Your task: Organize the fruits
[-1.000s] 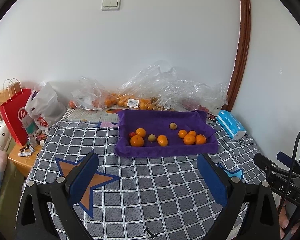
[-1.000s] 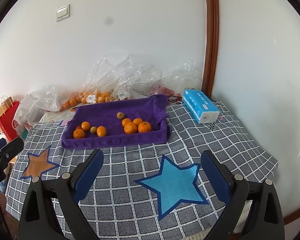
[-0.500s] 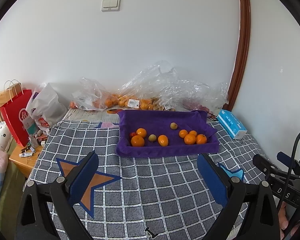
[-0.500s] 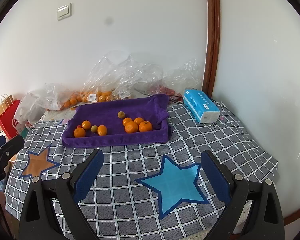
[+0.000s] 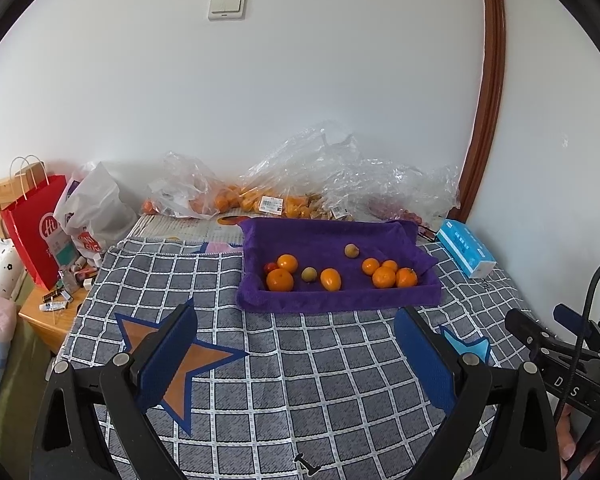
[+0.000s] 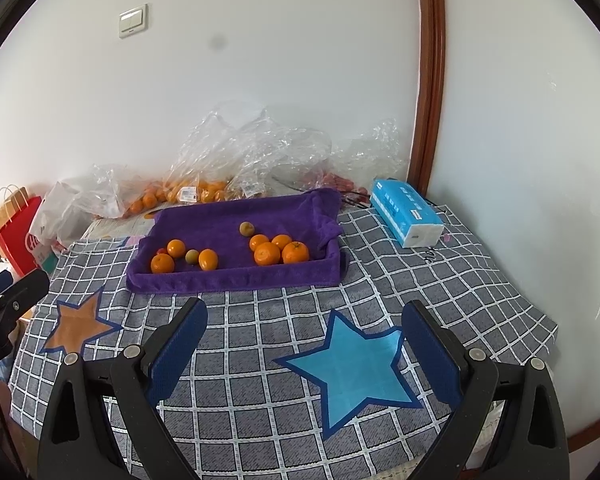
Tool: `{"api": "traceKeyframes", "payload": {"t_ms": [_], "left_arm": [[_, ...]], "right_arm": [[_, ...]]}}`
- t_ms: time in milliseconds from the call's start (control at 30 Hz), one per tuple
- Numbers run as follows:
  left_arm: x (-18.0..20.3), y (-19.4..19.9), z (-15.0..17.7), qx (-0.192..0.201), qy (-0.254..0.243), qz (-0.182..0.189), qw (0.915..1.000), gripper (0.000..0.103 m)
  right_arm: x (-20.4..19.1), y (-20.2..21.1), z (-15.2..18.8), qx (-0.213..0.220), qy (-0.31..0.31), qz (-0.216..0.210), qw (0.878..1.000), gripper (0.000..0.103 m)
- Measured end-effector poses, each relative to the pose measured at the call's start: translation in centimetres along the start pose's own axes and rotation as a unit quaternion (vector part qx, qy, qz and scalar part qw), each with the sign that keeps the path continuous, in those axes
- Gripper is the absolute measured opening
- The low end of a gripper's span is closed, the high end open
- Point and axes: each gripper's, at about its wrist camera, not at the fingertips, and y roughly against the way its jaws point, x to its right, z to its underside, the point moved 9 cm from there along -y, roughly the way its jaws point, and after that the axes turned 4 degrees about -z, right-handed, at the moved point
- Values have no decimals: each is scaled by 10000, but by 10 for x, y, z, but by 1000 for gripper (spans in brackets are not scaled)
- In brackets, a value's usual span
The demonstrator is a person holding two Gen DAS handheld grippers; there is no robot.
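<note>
Left tongs (image 5: 296, 344) spread wide, clamped on nothing, hovering over the checked cloth (image 5: 300, 380) on the tabletop, above the orange star patch (image 5: 188, 364). Right tongs (image 6: 304, 340) likewise parted and empty, poised above the blue star patch (image 6: 356, 364). Both well short of the fruit.

Fruit lying loose in the purple towel-lined tray (image 5: 336, 298), toward the far side of the cloth: one cluster of oranges (image 5: 388, 274) touching each other on the right, a second looser group on the left with a large orange (image 5: 280, 280), an oval kumquat-like fruit (image 5: 331, 279), a small greenish fruit (image 5: 309, 274) between them and a tiny red one (image 5: 270, 267) tucked just behind. Another small greenish-brown fruit (image 5: 351, 250) alone toward the back.

Likely trouble from here: round fruit rolling off on the soft towel if nudged by one pad before the other closes; a neighbour in the tight right cluster getting pinched or pushed along with the target; the small soft ones bruised by a hard squeeze; the raised towel rim catching a low approach. Sorting rule not evident, so wrong grouping also possible.

Around: crinkled clear plastic bags (image 6: 260, 160) with more oranges against the wall behind the tray, a blue tissue pack (image 6: 406, 218) right of it, a red paper bag (image 5: 36, 224) and a white bag (image 5: 96, 212) off the left edge. Nothing lying between tongs and tray.
</note>
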Motion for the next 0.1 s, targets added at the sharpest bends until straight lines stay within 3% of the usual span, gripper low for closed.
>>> {"api": "traceKeyframes", "payload": {"t_ms": [100], "left_arm": [[-1,-1,0,23,-35,-49,10000,99]], "right_arm": [[-2,-2,1,-18,-3,-12,10000,97]]}}
